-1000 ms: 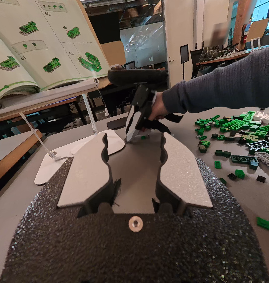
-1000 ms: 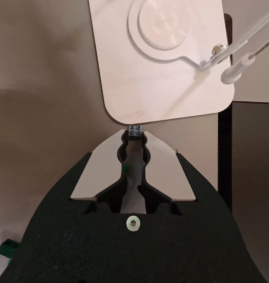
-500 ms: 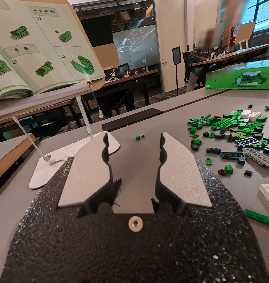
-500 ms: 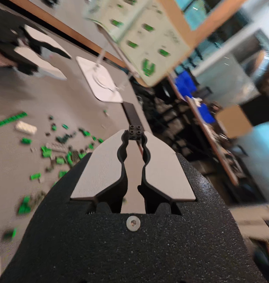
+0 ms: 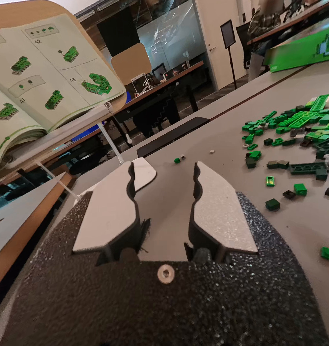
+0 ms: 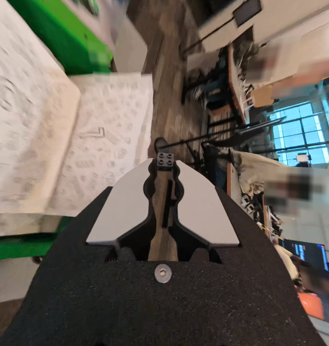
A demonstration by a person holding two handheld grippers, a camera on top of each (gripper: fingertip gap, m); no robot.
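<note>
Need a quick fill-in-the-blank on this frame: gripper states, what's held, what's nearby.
1. The right gripper is shut on a small dark grey ____ with four studs.
2. The left gripper is ____ and holds nothing.
3. Most loose bricks on the grey table are ____ in colour.

Missing words: brick; open; green

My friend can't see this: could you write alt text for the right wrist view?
The right gripper pinches a small dark grey studded brick at its tips, held in the air. Behind it, blurred: an open booklet, a green box and office furniture.
</note>
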